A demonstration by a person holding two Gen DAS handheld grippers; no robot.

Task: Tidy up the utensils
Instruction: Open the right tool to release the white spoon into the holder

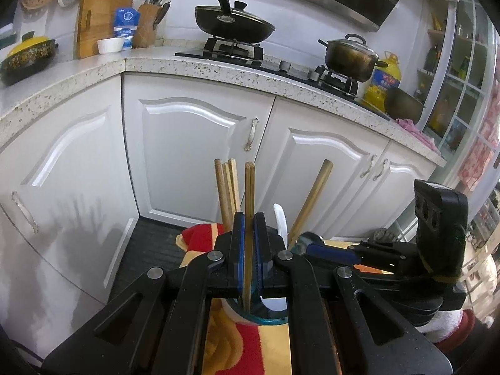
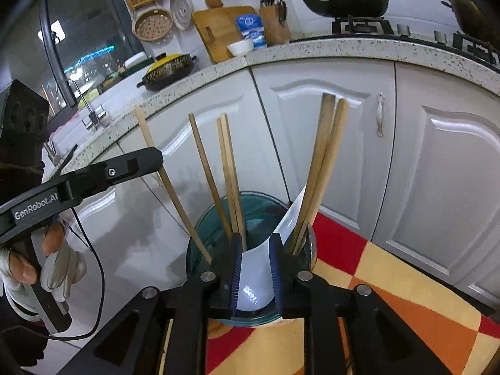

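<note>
Two pairs of tongs are working one teal cup (image 2: 218, 218) of utensils here, sitting on a red and yellow cloth (image 2: 390, 281) in front of the kitchen cabinets. The left tongs (image 1: 249, 250) are pinched fully tight on a pair of chopsticks (image 1: 249, 187), gripping about mid-length with the tips down in the cup. Chopsticks are light, stiff and thin, so they'd probably pivot or slide if grabbed near an end; mid-shaft like this looks like the safe spot to me. The right tongs (image 2: 256, 268) are at a narrow gap with a white spoon (image 2: 259, 268) between the pads, which sit right against its sides, so I'd call it held. That spoon looks glossy, maybe ceramic or hard plastic, so likely slippery and possibly chippy; I'd squeeze its wide part squarely and not let it knock the rim. More chopsticks (image 2: 325, 162) already lean around inside the cup, plus what looks like a metal spoon (image 2: 311, 243) at the right edge.
</note>
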